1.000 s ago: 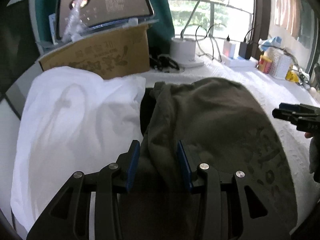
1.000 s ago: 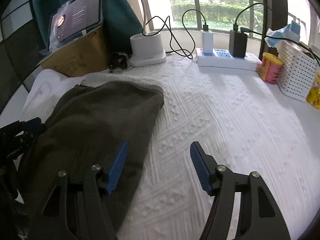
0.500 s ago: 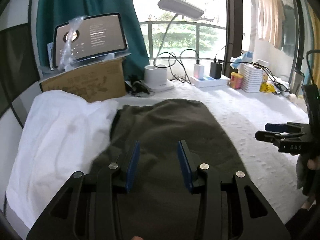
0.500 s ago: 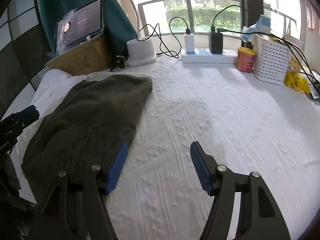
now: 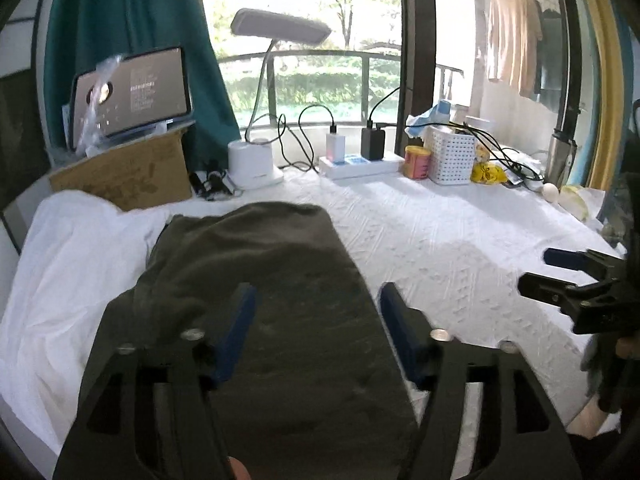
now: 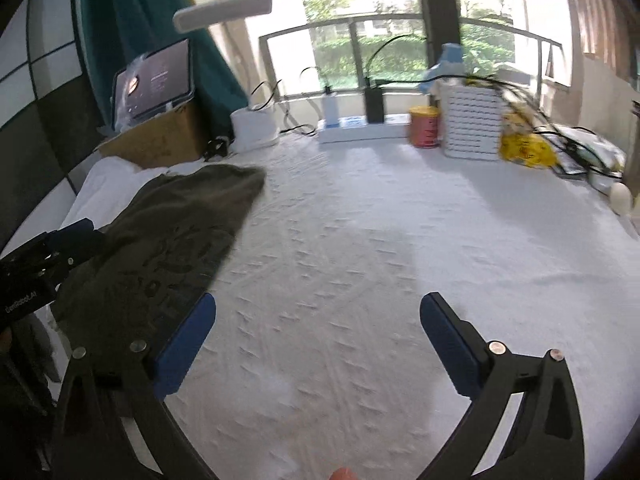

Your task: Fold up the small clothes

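Lying flat on the white bedspread, the folded dark green garment sits beside a white cloth. The left gripper hovers above it, jaws just spread wide, nothing between them. The right gripper has likewise just opened, empty, over bare bedspread.

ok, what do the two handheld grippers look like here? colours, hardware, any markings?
Both match: the left gripper and right gripper have matte black, angular finger arms with triangular cut-outs, silver round screw heads and ribbed blue pads. In the right wrist view, the left gripper's body bears small white lettering, too blurred to read. No cables or sleeves show.
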The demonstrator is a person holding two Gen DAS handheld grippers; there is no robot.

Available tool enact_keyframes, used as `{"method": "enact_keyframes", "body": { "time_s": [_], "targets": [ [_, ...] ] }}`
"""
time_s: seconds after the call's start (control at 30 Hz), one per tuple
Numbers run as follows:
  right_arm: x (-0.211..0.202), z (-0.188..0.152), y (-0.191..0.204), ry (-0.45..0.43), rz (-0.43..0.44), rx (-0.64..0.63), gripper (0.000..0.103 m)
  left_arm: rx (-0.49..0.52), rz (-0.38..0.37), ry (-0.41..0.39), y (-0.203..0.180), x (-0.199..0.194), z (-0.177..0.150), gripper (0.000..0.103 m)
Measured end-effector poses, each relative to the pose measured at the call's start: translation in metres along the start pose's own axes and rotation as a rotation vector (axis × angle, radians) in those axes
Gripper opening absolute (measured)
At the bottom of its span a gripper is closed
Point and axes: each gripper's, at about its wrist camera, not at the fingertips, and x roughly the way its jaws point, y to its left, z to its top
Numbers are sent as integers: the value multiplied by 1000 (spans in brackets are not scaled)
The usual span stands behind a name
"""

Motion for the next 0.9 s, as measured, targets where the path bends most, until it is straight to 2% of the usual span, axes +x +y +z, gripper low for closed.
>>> {"method": "enact_keyframes", "body": {
  "time_s": [0.03, 0.17, 0.33, 0.5, 0.67, 0.73, 0.8, 0.9],
  "targets": [
    [-5, -1, -4, -6, -5, 5, 101, 7, -6, -11, -6, -1, 0, 85],
    [-25, -6, -20, -46, -29, 23, 101, 4, -59, -35, -28, -7, 4, 85],
    [-51, -8, -36, -92, -63, 30, 101, 29, -53, -98, -56, -19, 11, 85],
    [-80, -6, -48, -148, -106, 29, 101, 14, -112, -143, -75, -33, 19, 85],
    [-114, 1, -55, -221, -150, 24, 101, 52, -149, -210, -96, -53, 28, 85],
    [-125, 4, -55, -248, -164, 13, 101, 66, -123, -237, -103, -60, 31, 85],
    [-134, 8, -55, -268, -176, 3, 101, 64, -62, -265, -106, -67, 36, 85],
    [-150, 15, -54, -307, -200, -11, 101, 71, -72, -305, -108, -78, 44, 85]
  ]
}}
